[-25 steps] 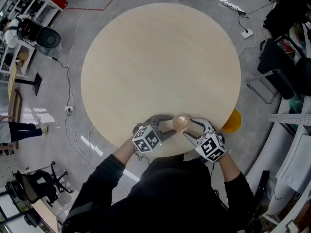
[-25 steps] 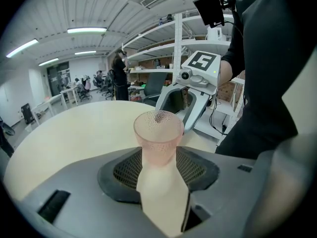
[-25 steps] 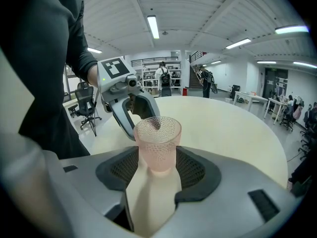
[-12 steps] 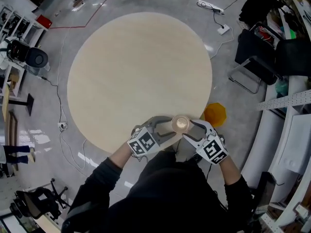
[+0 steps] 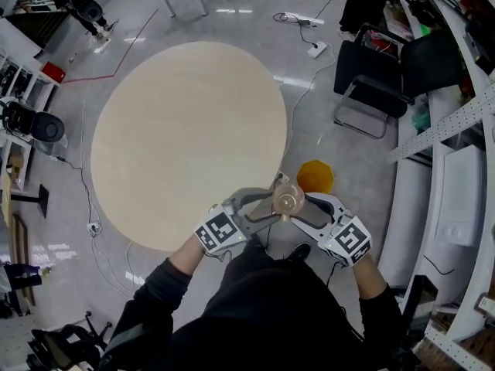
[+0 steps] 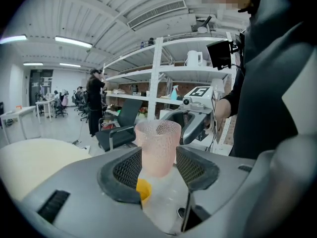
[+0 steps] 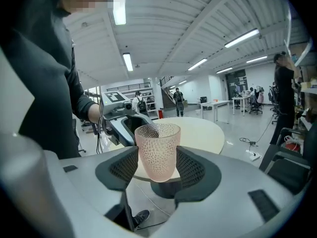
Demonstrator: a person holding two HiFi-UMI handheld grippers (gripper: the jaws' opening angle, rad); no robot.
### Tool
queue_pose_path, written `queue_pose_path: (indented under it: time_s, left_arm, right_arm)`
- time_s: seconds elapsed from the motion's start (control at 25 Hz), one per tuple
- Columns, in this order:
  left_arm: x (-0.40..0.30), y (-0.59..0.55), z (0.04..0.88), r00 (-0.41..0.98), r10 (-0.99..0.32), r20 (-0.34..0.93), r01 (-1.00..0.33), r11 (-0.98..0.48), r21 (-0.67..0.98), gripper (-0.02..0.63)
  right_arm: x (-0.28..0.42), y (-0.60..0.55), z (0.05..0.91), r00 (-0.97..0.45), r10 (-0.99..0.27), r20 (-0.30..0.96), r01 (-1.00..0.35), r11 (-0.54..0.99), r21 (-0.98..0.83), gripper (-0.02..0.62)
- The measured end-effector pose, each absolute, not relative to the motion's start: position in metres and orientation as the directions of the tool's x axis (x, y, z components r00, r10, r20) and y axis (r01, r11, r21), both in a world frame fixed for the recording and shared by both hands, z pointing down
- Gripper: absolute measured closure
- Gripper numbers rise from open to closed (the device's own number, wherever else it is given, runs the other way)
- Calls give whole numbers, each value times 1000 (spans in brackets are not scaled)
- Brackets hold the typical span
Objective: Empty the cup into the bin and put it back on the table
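A pink, dimpled, see-through cup [image 5: 290, 200] is held upright in the air between both grippers. My left gripper [image 5: 261, 207] is shut on it from the left, my right gripper [image 5: 308, 207] from the right. The cup hangs over the floor, just past the round table's [image 5: 186, 130] near right edge. The orange bin [image 5: 315, 175] stands on the floor just beyond the cup. The left gripper view has the cup [image 6: 158, 148] between the jaws of the left gripper [image 6: 157, 166], with the orange bin [image 6: 142, 189] below. In the right gripper view the right gripper [image 7: 157, 166] clamps the cup [image 7: 157, 150].
A black chair [image 5: 377, 83] stands on the floor to the right, beyond the bin. White shelving [image 5: 456, 168] runs along the right side. Cables [image 5: 305, 37] lie on the grey floor behind the table. The person's shoe [image 5: 298, 250] is below the grippers.
Both grippers have carried the cup off the table's near edge and to the right. It now hangs over the floor next to the orange bin.
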State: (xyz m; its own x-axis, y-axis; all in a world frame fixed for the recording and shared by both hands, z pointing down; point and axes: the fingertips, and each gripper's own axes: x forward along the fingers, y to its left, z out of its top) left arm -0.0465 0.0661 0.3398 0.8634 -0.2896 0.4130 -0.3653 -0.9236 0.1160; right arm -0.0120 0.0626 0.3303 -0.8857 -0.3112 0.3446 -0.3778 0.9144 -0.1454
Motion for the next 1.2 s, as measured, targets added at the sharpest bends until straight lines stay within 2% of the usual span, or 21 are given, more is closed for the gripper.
queue_pose_path:
  time_s: [0.24,0.48,0.8,1.2]
  left_arm:
    - [25,76,325,898,-283,337,-356,-917,178,377]
    - [64,80,328,906,-290,309,-376,-887,269,377]
    - [90,65,345,918,-277,284,-378,-825,420,377]
    - [94,4,389,937,-251,243,-349,-720,600,377]
  right_arm:
    - [61,73,316,-893,-358,271,-418,883,-212,350]
    - [103,76,320,-901,-371,223,-425,857,-291,351]
    - [132,61,338,-892,-417,173,-448,773,-449,351]
    - [139,2,382,-829,-523,200,-522,593,-614,351]
